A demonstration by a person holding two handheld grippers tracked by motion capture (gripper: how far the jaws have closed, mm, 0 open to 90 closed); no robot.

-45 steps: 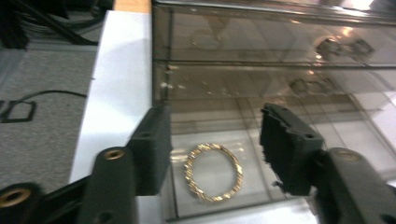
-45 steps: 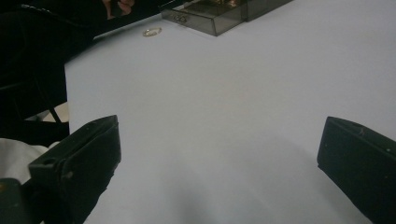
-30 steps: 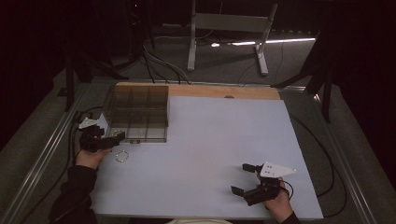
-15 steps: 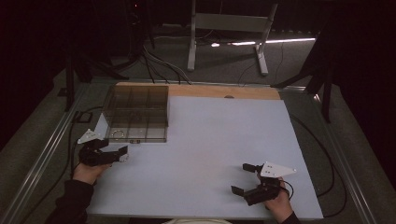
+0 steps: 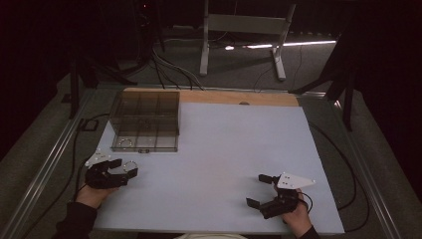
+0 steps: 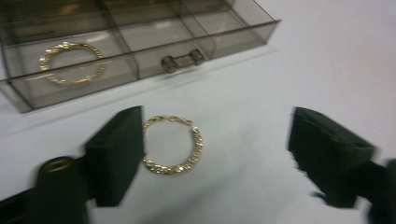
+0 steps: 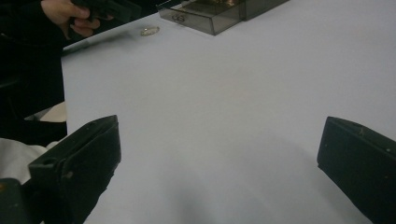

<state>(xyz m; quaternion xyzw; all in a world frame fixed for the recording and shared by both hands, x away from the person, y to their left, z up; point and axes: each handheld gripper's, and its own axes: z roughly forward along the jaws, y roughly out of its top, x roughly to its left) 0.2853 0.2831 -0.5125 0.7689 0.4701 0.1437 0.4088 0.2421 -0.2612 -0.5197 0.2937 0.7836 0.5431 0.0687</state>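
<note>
A: Bracelet (image 6: pixel 173 144) is flat on the surface, just short of the box (image 6: pixel 140 51). My left claw (image 6: pixel 212 154) has been closing, one jaw touching, nothing clamped.

B: Centre it first, then pinch the chain.

A: Right claw (image 7: pixel 219 163) is apart, idle.

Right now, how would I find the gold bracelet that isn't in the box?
Find the smoky clear box at the table's far left. Just in front of it, on the white tabletop, a gold chain bracelet lies between the left gripper's jaws. Its twin sits inside the box.
</note>
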